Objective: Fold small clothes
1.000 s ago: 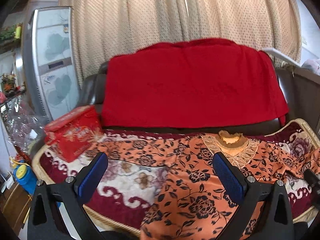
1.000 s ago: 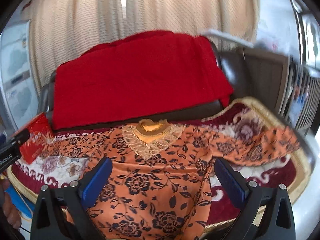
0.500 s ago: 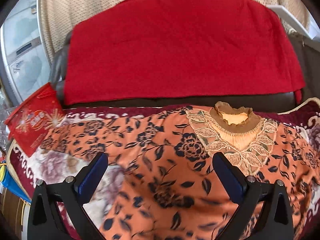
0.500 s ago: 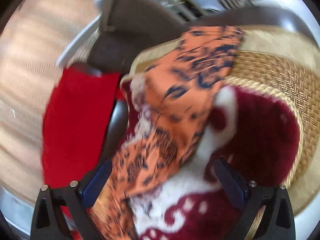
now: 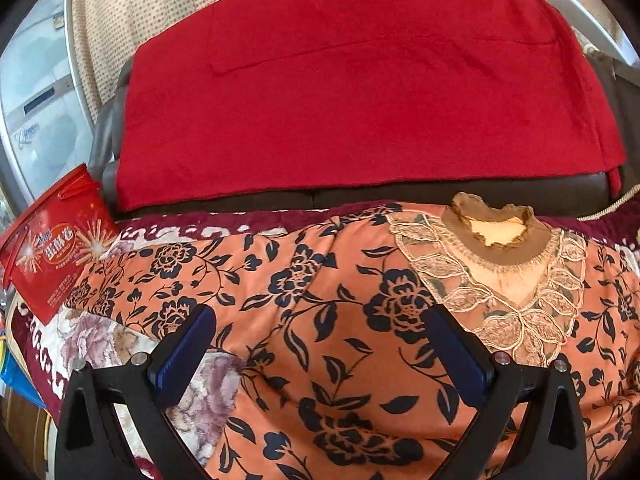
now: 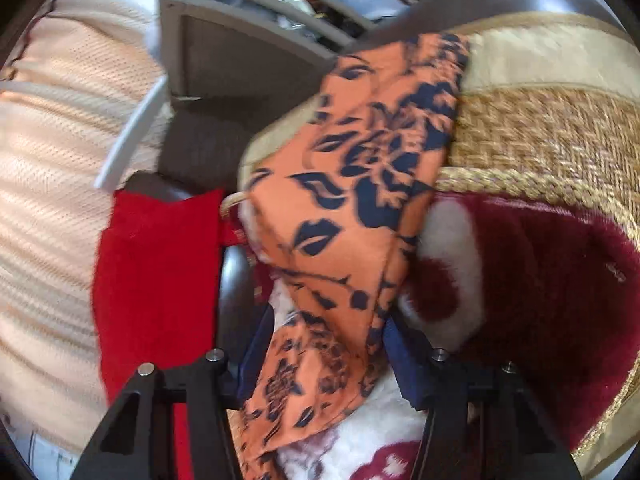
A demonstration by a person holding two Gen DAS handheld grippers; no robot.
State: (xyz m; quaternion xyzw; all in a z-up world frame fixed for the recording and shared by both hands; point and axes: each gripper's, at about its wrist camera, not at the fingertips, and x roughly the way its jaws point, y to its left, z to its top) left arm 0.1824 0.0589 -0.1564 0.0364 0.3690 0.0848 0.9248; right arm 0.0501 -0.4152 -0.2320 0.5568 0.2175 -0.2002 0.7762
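My right gripper [image 6: 328, 356] is closing on the orange top's sleeve [image 6: 352, 200] (contact seems near, view blurred), a second ago gaping above, while my left gripper [image 5: 320, 344] waits wide.

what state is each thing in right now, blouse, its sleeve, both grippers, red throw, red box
orange floral blouse: spread flat, unfolded, front up
sleeve: stretched out, between the right gripper's jaws
left gripper: open over the blouse
right gripper: closing around the sleeve
red throw: draped over the sofa back
red box: closed
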